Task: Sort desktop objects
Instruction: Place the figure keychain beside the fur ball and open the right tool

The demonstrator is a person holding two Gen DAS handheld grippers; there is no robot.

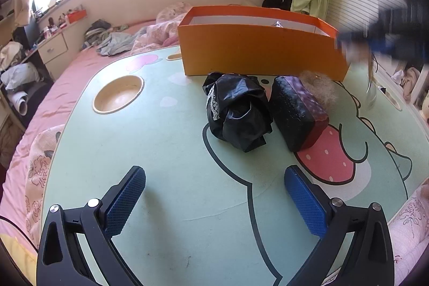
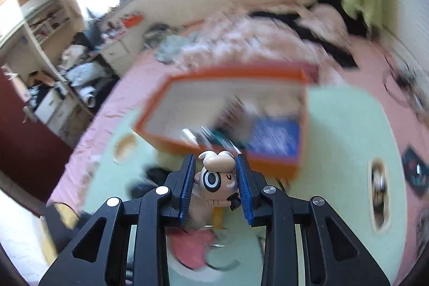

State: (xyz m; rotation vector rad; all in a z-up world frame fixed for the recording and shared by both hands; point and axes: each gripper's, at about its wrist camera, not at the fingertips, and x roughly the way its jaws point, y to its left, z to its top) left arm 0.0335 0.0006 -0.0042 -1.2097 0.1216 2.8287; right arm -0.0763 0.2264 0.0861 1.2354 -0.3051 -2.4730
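My left gripper (image 1: 214, 173) is open and empty, low over the green cartoon table (image 1: 166, 152). Ahead of it lie a crumpled black cloth bundle (image 1: 238, 111) and a dark purple box-shaped pouch (image 1: 297, 111), with a fluffy tuft (image 1: 319, 87) behind it. An orange box (image 1: 257, 50) stands at the table's far side. My right gripper (image 2: 215, 165) is shut on a small beige cartoon figurine (image 2: 217, 178), held in the air near the orange box (image 2: 225, 109), which holds a blue item (image 2: 276, 138) and other blurred things. The right gripper shows as a blur in the left wrist view (image 1: 380, 36).
A round cup recess (image 1: 118, 94) sits in the table's left side. The table stands on a pink bed (image 1: 80, 66) with rumpled bedding and clothes behind. A cluttered desk and drawers (image 1: 51, 44) stand at far left. A slot in the table (image 2: 378, 189) lies at right.
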